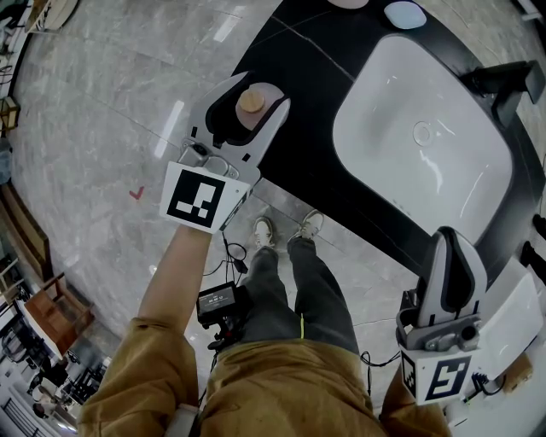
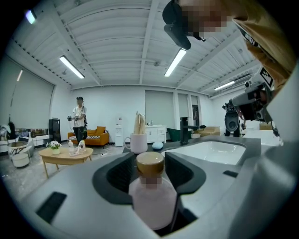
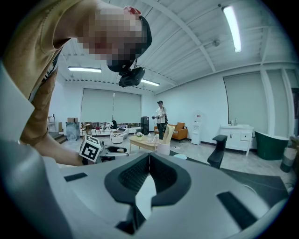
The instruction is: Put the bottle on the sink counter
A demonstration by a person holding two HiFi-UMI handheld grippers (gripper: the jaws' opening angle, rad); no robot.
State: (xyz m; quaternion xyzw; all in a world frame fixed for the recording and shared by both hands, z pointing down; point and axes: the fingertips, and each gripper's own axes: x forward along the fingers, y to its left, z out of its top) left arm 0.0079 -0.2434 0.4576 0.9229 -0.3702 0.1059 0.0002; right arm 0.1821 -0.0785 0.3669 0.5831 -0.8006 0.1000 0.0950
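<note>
Bottle (image 2: 152, 186), wood-capped, between wide-apart jaws of left tongs (image 1: 260, 92), pads not pressing it; base hidden, label blurred. Right tongs (image 1: 452, 243) closed, empty, beside sink (image 1: 444, 171).

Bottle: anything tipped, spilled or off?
Nothing stands out. The bottle stands upright, capped, between the open jaws of the left gripper, at the end of the black sink counter. No spill shows.

Bottle (image 1: 251, 101): head view shows only cap and shoulder; lower body hidden between left gripper (image 1: 259, 92) jaws. Whether base rests on bench (image 1: 299, 60) cannot tell. Pale blue item (image 1: 403, 14) and pink mug (image 1: 348, 2) cut by top edge.
</note>
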